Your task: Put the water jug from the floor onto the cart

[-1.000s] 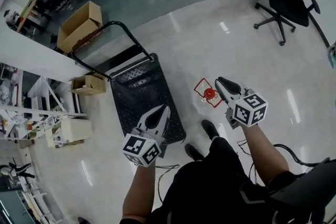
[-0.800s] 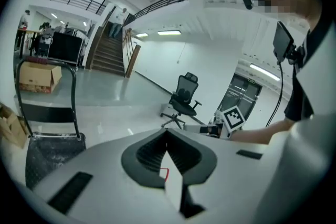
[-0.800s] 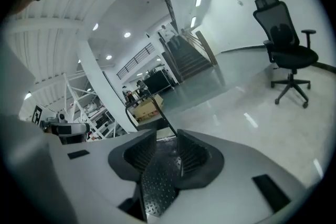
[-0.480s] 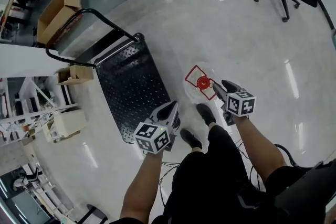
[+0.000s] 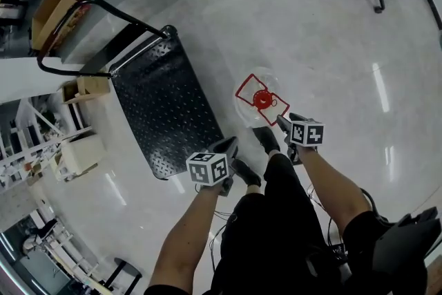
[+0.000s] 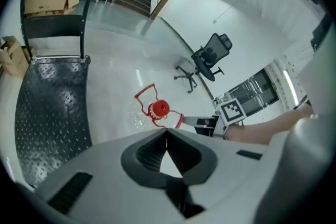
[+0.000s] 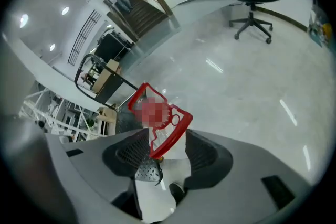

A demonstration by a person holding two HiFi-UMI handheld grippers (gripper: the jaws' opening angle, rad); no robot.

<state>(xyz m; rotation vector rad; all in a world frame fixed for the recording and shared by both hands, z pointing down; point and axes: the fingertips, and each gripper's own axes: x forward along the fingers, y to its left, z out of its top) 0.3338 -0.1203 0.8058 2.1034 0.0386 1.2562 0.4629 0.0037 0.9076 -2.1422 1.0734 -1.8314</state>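
The jug (image 5: 261, 100) stands on the floor (image 5: 324, 52), just right of the cart (image 5: 162, 107) and not yet lifted. The right gripper (image 5: 282, 122) has just been opening its jaws. They now stand wide, with one edge of the red handle (image 7: 173, 135) between them but apparently not pressed. If they close this near the handle's edge, the thin loop will likely slip out or twist, and the jug may tip. It looks heavy if full, so one grip on the handle could let it swing and hit the cart's rim. The left gripper (image 5: 228, 146) has its jaws tip to tip on nothing, well short of the jug. Unless it opens and supports the body, I expect the lift to be shaky.
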